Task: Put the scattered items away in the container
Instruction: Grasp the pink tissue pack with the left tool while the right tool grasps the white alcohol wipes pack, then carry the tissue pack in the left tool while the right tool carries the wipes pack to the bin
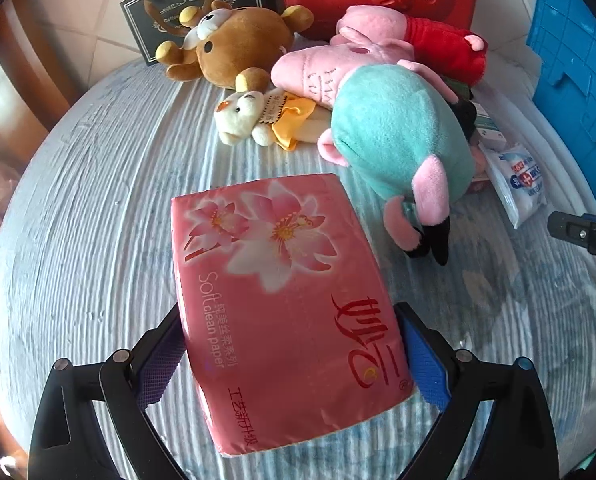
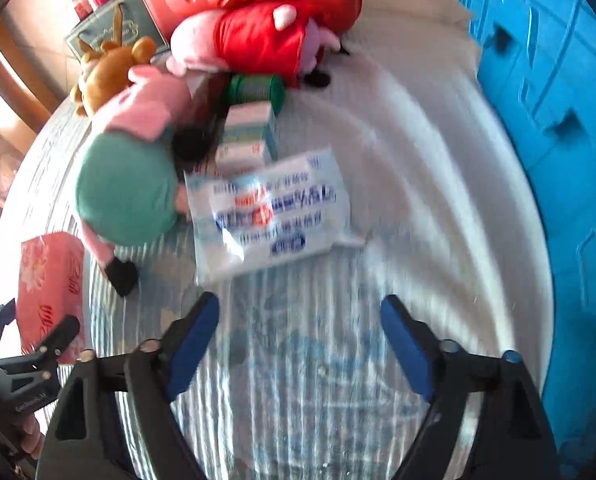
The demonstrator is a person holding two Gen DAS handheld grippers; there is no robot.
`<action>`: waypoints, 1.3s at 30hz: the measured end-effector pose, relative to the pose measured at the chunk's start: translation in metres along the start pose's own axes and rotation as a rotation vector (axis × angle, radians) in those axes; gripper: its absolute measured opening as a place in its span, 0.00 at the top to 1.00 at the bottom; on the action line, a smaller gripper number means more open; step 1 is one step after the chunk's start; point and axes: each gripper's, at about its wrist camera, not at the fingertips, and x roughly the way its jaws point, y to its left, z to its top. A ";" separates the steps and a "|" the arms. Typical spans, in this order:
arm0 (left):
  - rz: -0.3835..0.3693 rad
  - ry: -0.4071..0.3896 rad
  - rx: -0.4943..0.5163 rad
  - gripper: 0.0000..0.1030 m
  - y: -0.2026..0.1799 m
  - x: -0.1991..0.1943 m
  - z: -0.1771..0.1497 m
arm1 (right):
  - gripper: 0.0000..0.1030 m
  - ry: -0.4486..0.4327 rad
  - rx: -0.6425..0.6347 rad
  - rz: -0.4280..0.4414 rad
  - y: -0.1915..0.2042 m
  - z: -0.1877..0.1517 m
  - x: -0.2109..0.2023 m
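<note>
Left wrist view: left gripper [image 1: 294, 356] fingers clamp the pink tissue pack [image 1: 282, 300] across its sides, ready to lift; blue container [image 1: 570, 80] waits at two o'clock. Right gripper [image 2: 300, 344] gapes empty toward the wipes packet [image 2: 270, 216].

Bare striped bedcover [image 1: 78, 208] lies open on the left and near the right gripper [image 2: 300, 344]. Far off, plush toys [image 1: 398, 136], small boxes [image 2: 250, 128] and a wipes pack [image 2: 274, 216] crowd the way; the blue crate [image 2: 546, 120] walls the right.
</note>
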 end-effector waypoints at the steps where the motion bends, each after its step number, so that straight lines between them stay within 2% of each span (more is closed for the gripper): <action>1: -0.004 0.002 -0.007 0.05 0.001 0.003 0.003 | 0.11 -0.005 -0.003 0.002 0.002 0.005 0.000; 4: -0.010 -0.013 -0.015 0.05 -0.003 0.001 0.008 | 0.01 -0.004 -0.018 0.006 0.004 0.017 0.007; 6: -0.013 -0.027 -0.017 0.05 -0.002 -0.002 0.014 | 0.01 -0.008 -0.027 0.001 0.005 0.024 0.009; 10: -0.024 -0.041 -0.022 0.05 0.004 0.001 0.028 | 0.00 -0.034 -0.045 0.008 0.003 0.036 0.023; 15: -0.031 -0.020 -0.029 0.05 0.009 0.007 0.030 | 0.00 0.061 -0.077 0.017 0.006 0.045 0.062; 17: -0.030 -0.021 -0.030 0.05 0.010 0.007 0.029 | 0.00 0.064 -0.059 0.014 0.003 0.042 0.070; 18: -0.029 -0.026 -0.030 0.05 0.010 0.005 0.029 | 0.05 0.055 -0.050 0.015 0.003 0.041 0.069; 21: -0.033 -0.044 -0.026 0.05 0.009 -0.003 0.030 | 0.29 0.032 -0.040 0.009 0.003 0.037 0.058; 24: -0.039 -0.070 -0.020 0.05 0.007 -0.016 0.028 | 0.40 0.018 -0.032 0.005 0.002 0.030 0.045; 33: -0.067 -0.184 0.011 0.05 0.006 -0.077 0.010 | 0.41 -0.069 -0.023 0.023 0.018 -0.006 -0.019; 39: -0.093 -0.271 0.049 0.05 0.011 -0.122 -0.001 | 0.41 -0.186 -0.025 0.018 0.037 -0.020 -0.079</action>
